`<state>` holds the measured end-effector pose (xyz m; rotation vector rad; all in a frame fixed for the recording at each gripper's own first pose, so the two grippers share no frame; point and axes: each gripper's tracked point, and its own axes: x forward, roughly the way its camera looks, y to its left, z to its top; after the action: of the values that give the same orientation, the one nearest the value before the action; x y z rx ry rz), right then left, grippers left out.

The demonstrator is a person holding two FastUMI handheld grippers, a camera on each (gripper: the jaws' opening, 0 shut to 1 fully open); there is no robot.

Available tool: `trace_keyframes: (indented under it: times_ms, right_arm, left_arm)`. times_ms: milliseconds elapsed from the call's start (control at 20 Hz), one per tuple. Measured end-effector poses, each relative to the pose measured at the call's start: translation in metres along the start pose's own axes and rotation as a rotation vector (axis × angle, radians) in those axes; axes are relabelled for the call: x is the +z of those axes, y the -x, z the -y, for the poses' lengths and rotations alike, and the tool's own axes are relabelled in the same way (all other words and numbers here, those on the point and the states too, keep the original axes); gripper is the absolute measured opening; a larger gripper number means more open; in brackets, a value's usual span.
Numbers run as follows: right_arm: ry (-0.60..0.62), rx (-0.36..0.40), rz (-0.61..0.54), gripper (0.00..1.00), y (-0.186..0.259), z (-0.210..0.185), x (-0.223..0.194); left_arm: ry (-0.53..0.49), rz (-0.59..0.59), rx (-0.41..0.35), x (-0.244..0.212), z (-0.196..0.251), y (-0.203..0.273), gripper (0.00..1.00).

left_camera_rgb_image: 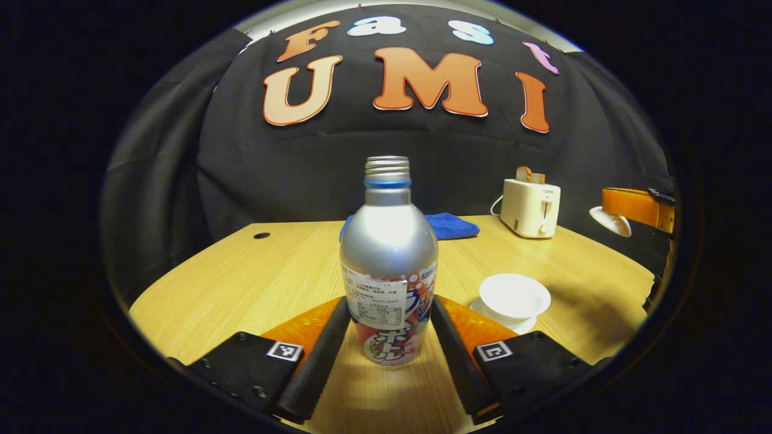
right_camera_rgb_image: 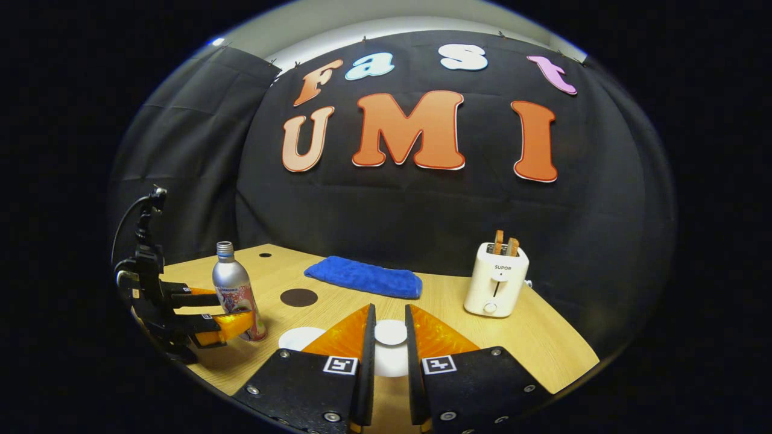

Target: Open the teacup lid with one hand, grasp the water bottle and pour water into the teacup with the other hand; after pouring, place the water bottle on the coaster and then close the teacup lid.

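Wooden table (left_camera_rgb_image: 253,271) carries 1 toaster (right_camera_rgb_image: 496,279), 1 blue cloth (right_camera_rgb_image: 363,277) and 1 dark coaster (right_camera_rgb_image: 299,297). Between my left claw (left_camera_rgb_image: 386,334)'s fingers, pressed by both, 1 capless water bottle (left_camera_rgb_image: 389,265) stands upright. My right claw (right_camera_rgb_image: 387,343) pinches the white lid (right_camera_rgb_image: 391,333) above 1 open teacup (left_camera_rgb_image: 514,296).

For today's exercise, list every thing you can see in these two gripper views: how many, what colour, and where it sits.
Water bottle: one, silver, uncapped, upright on the table, between the left tool's fingers.
Teacup: one, white, open, right of the bottle in the left gripper view.
Lid: one, white, held between the right tool's fingers.
Coaster: one, dark brown, on the table behind the bottle.
Towel: one, blue, towards the table's back.
Toaster: one, cream, back right, with toast in it.
Table: one, light wood.
Left tool: orange and black, around the bottle.
Right tool: orange and black, shut on the lid.
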<state>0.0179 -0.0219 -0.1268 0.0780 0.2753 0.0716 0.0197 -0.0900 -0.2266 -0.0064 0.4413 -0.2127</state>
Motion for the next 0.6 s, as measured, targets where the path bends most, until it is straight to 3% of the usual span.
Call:
trace_keyframes:
  times_ms: [100,150,200,600]
  right_arm:
    - [-0.003,-0.018,0.002,0.24,0.006,0.009,0.000]
    - [-0.001,-0.027,0.003,0.25,0.007,0.014,0.000]
    - [-0.003,-0.032,0.006,0.25,0.010,0.016,0.000]
    - [-0.013,-0.057,0.037,0.24,0.022,0.032,0.008]
  left_arm:
    - [0.005,0.007,0.016,-0.001,0.001,0.001,0.84]
    - [-0.015,0.006,0.024,0.001,0.000,0.000,0.86]
    - [-0.046,0.008,0.049,0.003,-0.005,0.000,0.82]
    - [-0.446,0.044,0.192,0.031,-0.025,-0.006,0.84]
